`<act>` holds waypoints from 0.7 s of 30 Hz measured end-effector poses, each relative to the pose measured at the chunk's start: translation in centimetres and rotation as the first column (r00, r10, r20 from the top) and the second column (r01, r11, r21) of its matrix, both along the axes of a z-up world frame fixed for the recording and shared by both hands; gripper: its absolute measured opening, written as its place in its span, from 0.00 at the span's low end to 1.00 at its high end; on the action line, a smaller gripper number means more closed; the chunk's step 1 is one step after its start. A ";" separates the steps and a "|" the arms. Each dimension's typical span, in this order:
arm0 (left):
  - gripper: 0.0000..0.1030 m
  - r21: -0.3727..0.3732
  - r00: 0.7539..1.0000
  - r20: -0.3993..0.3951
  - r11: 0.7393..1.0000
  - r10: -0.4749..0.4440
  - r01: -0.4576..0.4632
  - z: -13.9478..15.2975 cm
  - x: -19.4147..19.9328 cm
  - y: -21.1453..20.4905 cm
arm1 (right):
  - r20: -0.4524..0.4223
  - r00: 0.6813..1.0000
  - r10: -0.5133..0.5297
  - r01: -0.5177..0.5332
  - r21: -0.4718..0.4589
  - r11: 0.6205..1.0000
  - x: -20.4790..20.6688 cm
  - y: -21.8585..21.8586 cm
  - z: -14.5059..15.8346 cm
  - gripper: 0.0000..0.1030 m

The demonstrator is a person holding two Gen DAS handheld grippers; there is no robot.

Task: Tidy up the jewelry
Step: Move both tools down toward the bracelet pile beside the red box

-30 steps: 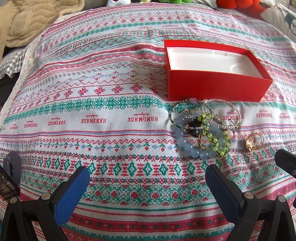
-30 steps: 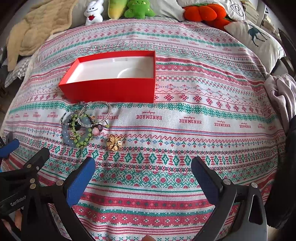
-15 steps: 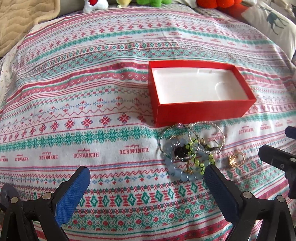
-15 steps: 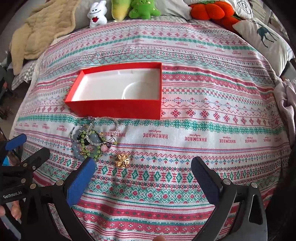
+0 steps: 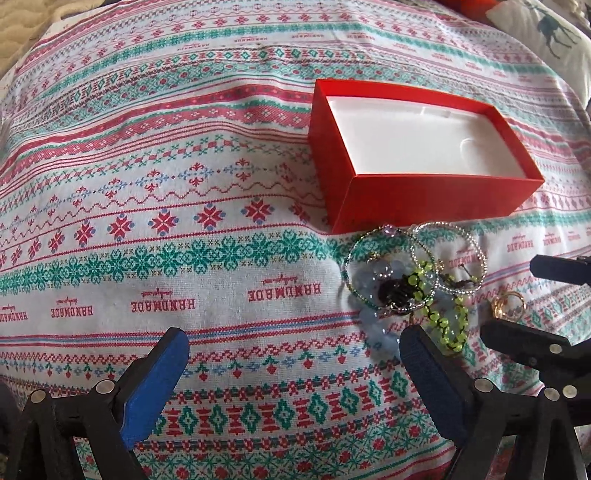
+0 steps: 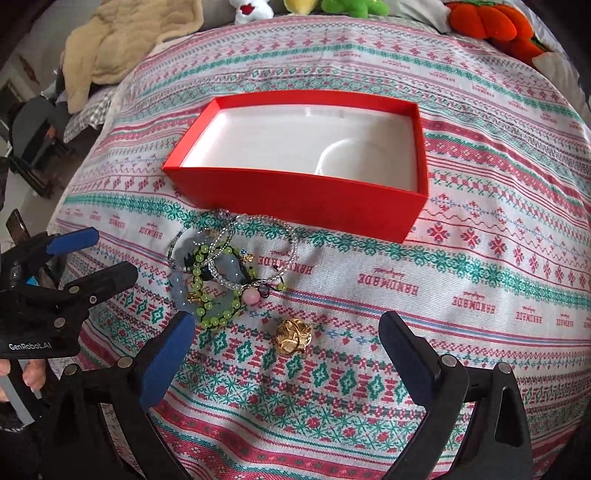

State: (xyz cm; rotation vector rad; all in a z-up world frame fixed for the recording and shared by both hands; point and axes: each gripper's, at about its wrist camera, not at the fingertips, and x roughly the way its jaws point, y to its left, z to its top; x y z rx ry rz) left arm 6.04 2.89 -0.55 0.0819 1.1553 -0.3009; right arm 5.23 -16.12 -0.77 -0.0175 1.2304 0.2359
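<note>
An open red box (image 5: 417,201) with an empty white inside (image 6: 303,142) sits on the patterned bedspread. In front of it lies a tangled pile of bead bracelets (image 5: 410,280) (image 6: 225,273): clear, pale blue, lime green and dark ones. A gold ring (image 6: 293,336) (image 5: 508,304) lies apart, right of the pile. My left gripper (image 5: 291,369) is open and empty, its right finger just short of the pile. My right gripper (image 6: 284,354) is open and empty, with the gold ring between its fingers. The left gripper also shows at the left edge of the right wrist view (image 6: 59,273).
The red, green and white bedspread (image 5: 184,206) covers the whole surface. A beige blanket (image 6: 122,40) lies at the far left. Plush toys (image 6: 484,22) and a deer-print pillow (image 5: 546,33) line the far edge.
Both grippers have moved forward and lower toward the jewelry. The right gripper now brackets the gold ring; the left gripper's right finger has come up to the bracelet pile. Both stay open.
</note>
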 end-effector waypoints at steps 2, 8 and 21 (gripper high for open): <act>0.93 0.003 1.000 -0.010 1.000 -0.004 0.004 -0.3 0.2 0.0 | -0.001 1.000 0.018 -0.018 -0.016 1.000 0.6 0.7 -0.5 0.92; 0.93 0.003 1.000 -0.019 1.000 -0.003 0.003 -0.8 0.7 0.2 | -0.001 0.997 0.074 -0.074 -0.023 0.997 2.4 2.4 -1.0 0.86; 0.93 -0.025 0.999 -0.037 1.000 -0.007 0.006 -1.1 1.1 0.2 | -0.008 0.995 0.103 -0.103 -0.001 0.995 3.8 3.9 -1.6 0.52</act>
